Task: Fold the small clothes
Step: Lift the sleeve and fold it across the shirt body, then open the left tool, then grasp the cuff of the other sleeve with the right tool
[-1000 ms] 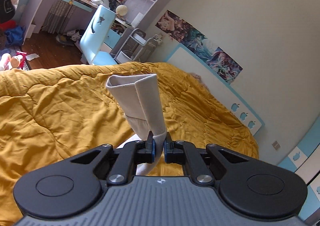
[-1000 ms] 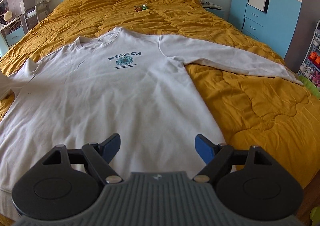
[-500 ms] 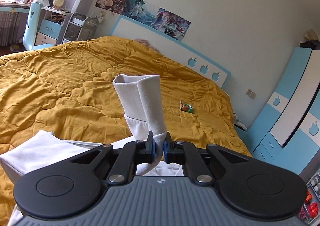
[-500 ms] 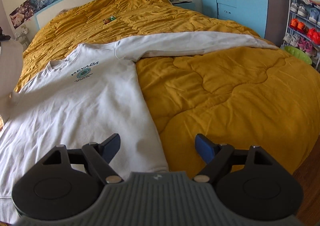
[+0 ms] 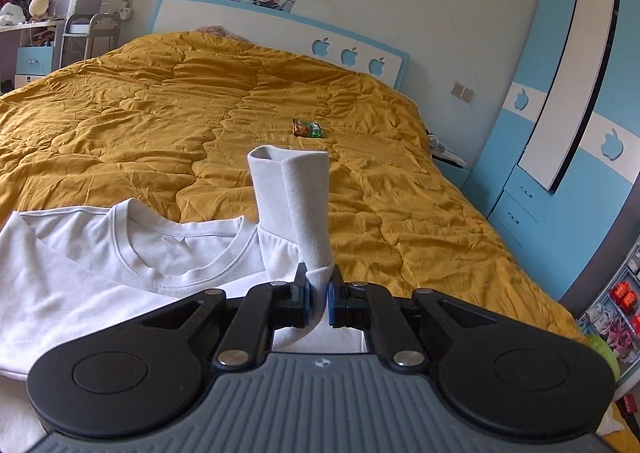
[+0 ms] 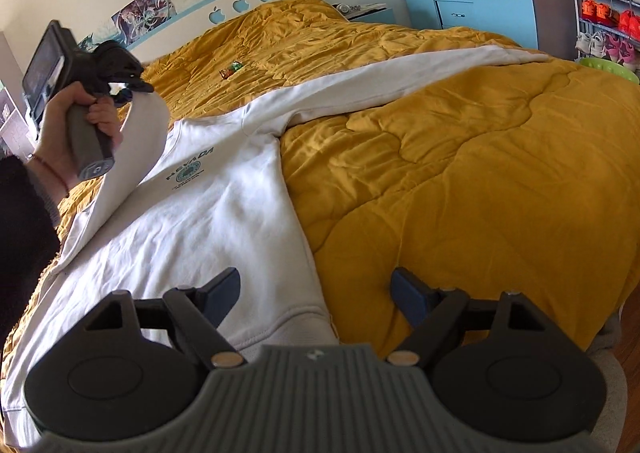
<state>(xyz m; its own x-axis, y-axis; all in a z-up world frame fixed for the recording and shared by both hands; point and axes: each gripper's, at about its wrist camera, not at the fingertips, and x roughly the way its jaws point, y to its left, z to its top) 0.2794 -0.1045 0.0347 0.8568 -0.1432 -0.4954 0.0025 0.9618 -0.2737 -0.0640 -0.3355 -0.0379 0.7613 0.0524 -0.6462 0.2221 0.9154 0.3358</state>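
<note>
A white sweatshirt (image 6: 224, 213) with a green "NEVADA" print lies face up on the mustard quilt (image 6: 460, 173). My left gripper (image 5: 318, 293) is shut on the ribbed cuff (image 5: 296, 193) of its left sleeve, which stands up from the jaws. In the right wrist view a hand holds that gripper (image 6: 134, 89) above the chest, with the sleeve (image 6: 132, 157) draped under it. The collar (image 5: 176, 253) lies just left of the cuff. The other sleeve (image 6: 400, 81) stretches out flat to the right. My right gripper (image 6: 316, 289) hangs open over the hem's right corner (image 6: 292, 321), holding nothing.
A small green and red wrapper (image 5: 308, 128) lies on the quilt near the headboard (image 5: 280, 33). A blue wardrobe (image 5: 580, 113) and a shoe rack (image 6: 604, 13) stand along the right side. The bed's near right edge drops to wooden floor (image 6: 628, 333).
The left gripper has swung the held sleeve from the desk side inward over the sweatshirt's body. The right gripper has shifted right to the hem corner and stays open.
</note>
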